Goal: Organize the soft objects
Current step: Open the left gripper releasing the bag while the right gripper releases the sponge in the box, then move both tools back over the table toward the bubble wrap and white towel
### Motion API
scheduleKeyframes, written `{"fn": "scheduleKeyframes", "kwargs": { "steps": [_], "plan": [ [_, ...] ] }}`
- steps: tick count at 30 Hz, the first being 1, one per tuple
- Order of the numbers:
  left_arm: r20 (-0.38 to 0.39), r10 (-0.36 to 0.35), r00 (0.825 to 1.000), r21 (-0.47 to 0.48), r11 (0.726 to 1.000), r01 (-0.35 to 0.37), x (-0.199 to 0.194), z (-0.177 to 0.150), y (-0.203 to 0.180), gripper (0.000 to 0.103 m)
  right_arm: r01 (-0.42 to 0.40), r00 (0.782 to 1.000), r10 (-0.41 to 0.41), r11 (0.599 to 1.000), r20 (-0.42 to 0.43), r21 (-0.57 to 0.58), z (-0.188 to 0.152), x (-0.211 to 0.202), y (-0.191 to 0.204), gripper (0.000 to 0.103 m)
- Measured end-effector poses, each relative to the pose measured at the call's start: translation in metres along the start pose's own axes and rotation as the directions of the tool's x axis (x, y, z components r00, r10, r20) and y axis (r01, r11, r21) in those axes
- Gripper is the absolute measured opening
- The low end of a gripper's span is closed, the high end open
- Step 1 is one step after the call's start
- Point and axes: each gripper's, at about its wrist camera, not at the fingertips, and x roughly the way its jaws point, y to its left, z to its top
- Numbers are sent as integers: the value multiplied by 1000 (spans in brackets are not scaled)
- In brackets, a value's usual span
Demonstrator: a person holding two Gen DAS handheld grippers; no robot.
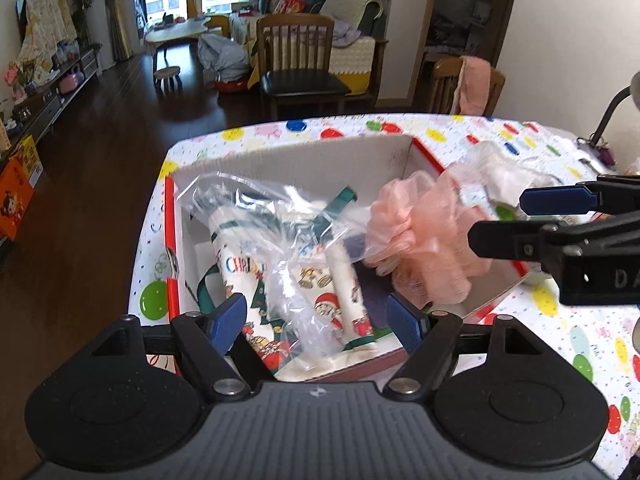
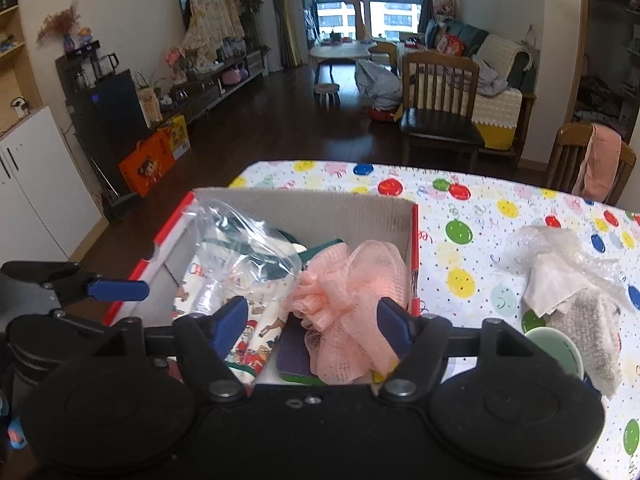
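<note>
Fluffy pink mesh bath puff (image 2: 348,316) sat in the red-edged cardboard box (image 2: 316,202) mid-frame, beside a crinkly clear plastic bag (image 1: 256,216). Left gripper (image 1: 316,322) and right gripper (image 2: 314,326) both gaped, holding nothing.

I saw the table (image 2: 460,216) under its balloon-print cloth filling the lower right of the right-wrist frame. On it sat the red-edged cardboard box (image 2: 320,208) at centre, crumpled bubble wrap (image 2: 560,252) at right, and a pale green lid (image 2: 556,348) below that.

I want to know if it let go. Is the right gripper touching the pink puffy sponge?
Cannot tell. In the right wrist view the right gripper is open, but the pink sponge overlaps its pad.
</note>
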Motion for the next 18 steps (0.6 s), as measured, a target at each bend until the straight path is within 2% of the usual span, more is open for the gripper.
{"fn": "scheduleKeyframes", "kwargs": {
  "steps": [4, 6, 11, 18],
  "plan": [
    [26, -20, 999, 8, 1000, 20, -13, 5, -6, 77, -17, 999, 18, 1000, 35, -8, -2, -19, 1, 79],
    [35, -29, 999, 13, 999, 29, -19, 7, -10, 83, -18, 998, 20, 1000, 55, -22, -2, -29, 3, 86],
    [50, -58, 997, 18, 998, 57, -26, 10, -19, 85, -15, 995, 16, 1000, 98, -18, -7, -56, -7, 90],
    [42, -93, 995, 28, 995, 92, -25, 15, -47, 88, -2, 994, -1, 1000, 113, 29, -22, -80, -41, 94]
  ]
}}
